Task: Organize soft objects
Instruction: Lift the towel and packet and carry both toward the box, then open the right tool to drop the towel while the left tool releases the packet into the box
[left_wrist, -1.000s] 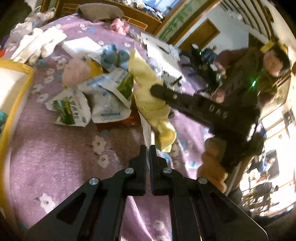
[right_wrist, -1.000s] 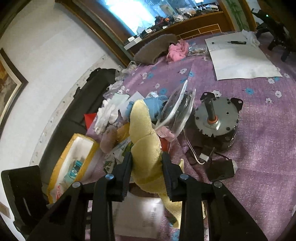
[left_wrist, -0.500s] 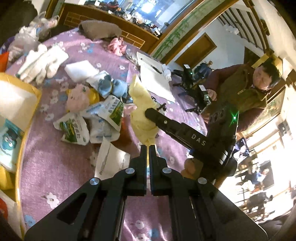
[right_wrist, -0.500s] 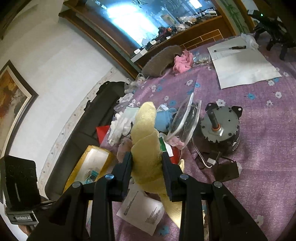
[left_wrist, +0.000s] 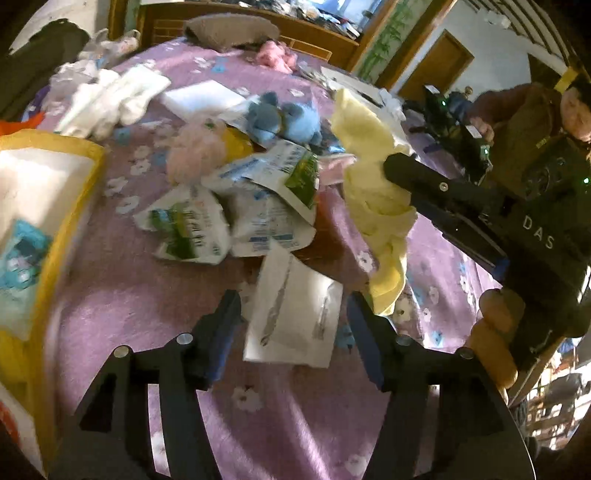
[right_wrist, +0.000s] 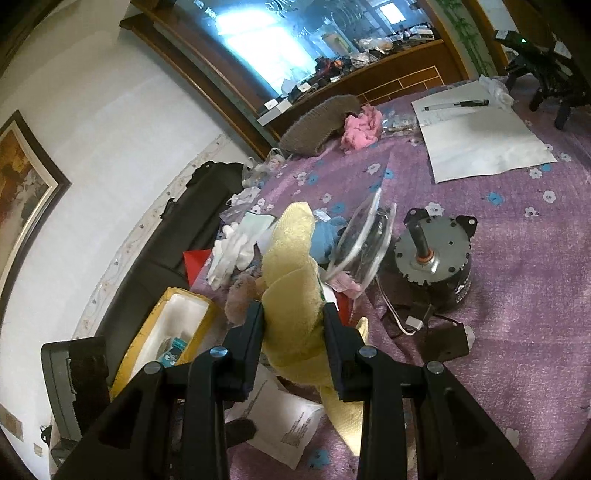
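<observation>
My right gripper (right_wrist: 293, 314) is shut on a yellow soft cloth (right_wrist: 291, 280) and holds it up above the purple flowered tablecloth (right_wrist: 517, 295). In the left wrist view the same cloth (left_wrist: 373, 177) hangs from the right gripper's fingers (left_wrist: 413, 173) at the right. My left gripper (left_wrist: 293, 306) is open and empty, low over a white paper packet (left_wrist: 295, 317). A blue plush toy (left_wrist: 284, 118), a pink plush (left_wrist: 195, 151) and white gloves (left_wrist: 110, 99) lie further back.
A yellow box (left_wrist: 48, 206) with white lining stands at the left. Crumpled plastic packets (left_wrist: 236, 206) lie mid-table. A grey motor (right_wrist: 432, 258), a clear plastic lid (right_wrist: 362, 236), white paper with a pen (right_wrist: 476, 140), a pink rag (right_wrist: 362, 125) and a brown cushion (right_wrist: 317, 122) lie beyond.
My left gripper has opened from shut and let go of the white paper packet, which now lies on the cloth. The right gripper has kept the yellow cloth raised.
</observation>
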